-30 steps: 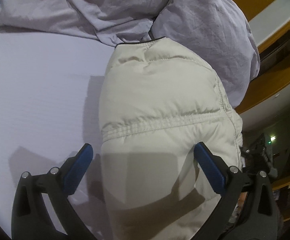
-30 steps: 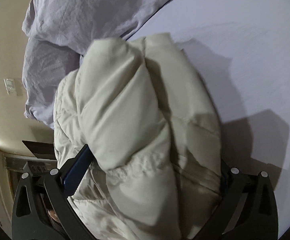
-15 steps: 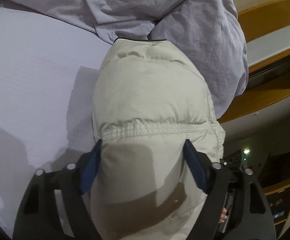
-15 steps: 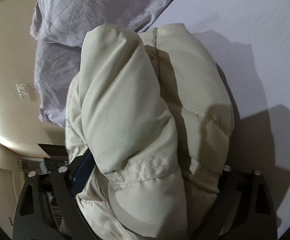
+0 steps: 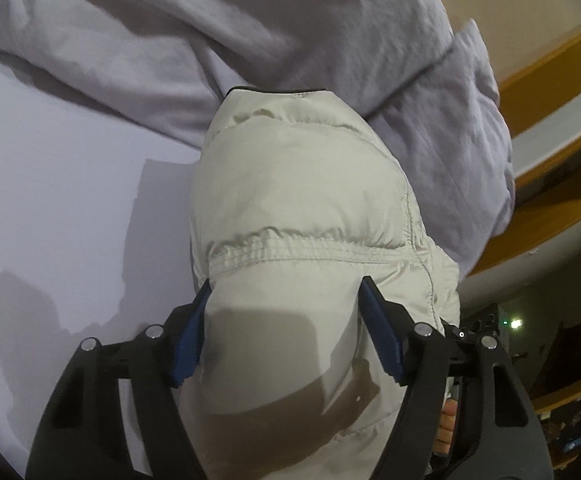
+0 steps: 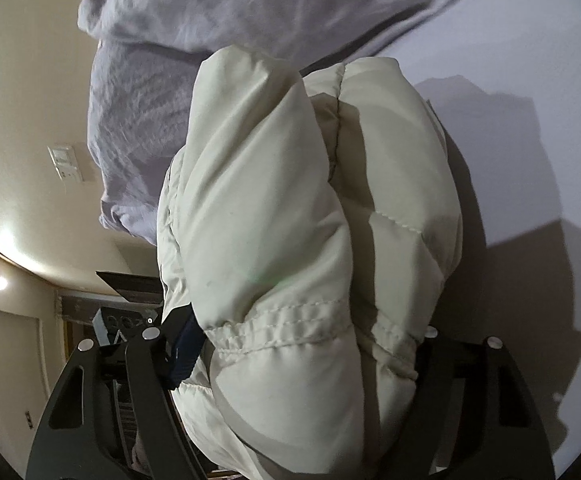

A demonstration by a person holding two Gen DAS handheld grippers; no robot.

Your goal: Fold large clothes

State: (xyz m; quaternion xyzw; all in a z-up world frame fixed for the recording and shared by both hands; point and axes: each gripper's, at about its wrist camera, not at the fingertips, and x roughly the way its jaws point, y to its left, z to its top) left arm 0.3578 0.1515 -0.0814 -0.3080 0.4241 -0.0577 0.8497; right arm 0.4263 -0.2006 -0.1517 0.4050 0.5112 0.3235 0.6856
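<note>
A puffy cream quilted jacket lies bundled on a white bed sheet, its far end against a crumpled pale duvet. My left gripper straddles the near end just below a stitched seam. Its jaws are closing, and both blue pads press into the padding. In the right wrist view the same jacket bulges up as two fat rolls. My right gripper is closing around it. Its left pad is dug into the fabric, while the jacket hides its right finger.
The crumpled duvet is heaped along the far side of the bed. A wooden ledge runs past the bed edge on the right. A beige wall with a light switch stands to the left. A fingertip shows behind the left gripper.
Both grippers have narrowed from wide open onto the jacket and pushed forward towards the duvet. The jacket is now squeezed and bulges higher between the fingers.
</note>
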